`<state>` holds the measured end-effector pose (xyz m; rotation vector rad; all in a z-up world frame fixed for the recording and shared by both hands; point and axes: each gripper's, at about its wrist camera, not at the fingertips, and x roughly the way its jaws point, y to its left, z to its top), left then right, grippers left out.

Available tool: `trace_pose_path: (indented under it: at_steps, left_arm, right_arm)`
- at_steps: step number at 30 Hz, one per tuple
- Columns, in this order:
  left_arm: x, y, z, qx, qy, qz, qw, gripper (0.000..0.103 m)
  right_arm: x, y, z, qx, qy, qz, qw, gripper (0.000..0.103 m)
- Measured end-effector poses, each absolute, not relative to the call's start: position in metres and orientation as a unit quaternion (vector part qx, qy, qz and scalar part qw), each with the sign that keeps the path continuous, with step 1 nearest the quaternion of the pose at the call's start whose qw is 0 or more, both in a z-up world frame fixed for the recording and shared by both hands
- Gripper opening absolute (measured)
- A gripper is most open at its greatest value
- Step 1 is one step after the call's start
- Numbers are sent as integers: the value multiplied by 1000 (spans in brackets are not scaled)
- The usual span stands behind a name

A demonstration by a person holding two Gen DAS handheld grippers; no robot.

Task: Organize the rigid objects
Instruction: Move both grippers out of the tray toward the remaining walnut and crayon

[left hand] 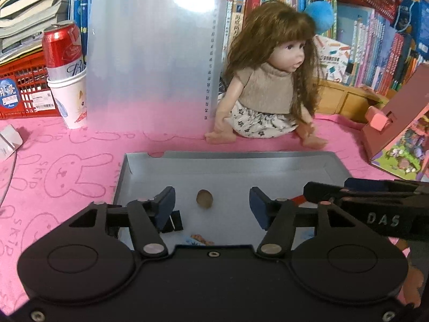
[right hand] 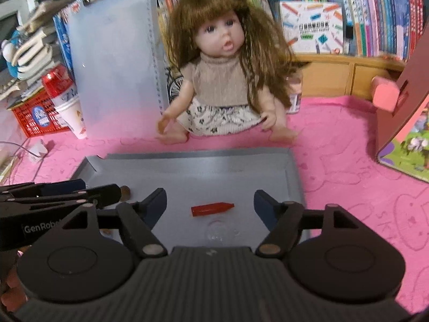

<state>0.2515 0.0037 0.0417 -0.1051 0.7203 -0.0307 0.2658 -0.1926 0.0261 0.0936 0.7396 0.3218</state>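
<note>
Left gripper [left hand: 211, 206] matte black, blue finger pads, silver pivot screws, right gripper [right hand: 210, 205] ribbed grey top

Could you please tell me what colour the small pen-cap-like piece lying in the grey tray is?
Red; the pen-cap-like piece shows best in the right wrist view, lying in the grey tray.

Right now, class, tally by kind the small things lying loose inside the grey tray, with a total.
Brown round piece: 1
Red pen cap: 1
Black binder clip: 1
Clear round piece: 1
Total in the grey tray: 4, plus one printed scrap partly hidden.
</note>
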Motion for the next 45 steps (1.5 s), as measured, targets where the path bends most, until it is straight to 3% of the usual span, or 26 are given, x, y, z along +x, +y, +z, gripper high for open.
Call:
trace_pose_path:
  at_steps: [9,28,45]
  left_arm:
    - [208,-4,56,-38,319,-30,947,71]
    - [129,-18,66,-37,283,-52,957,75]
    - [60,-25,41,-9,302,-92,949,75]
  right_arm:
    - [233,-211,39,44,326,167,929,87]
    - [164,-219,45,12,282,182,942,89]
    - [85,-230,19,-91,246,191,946,90]
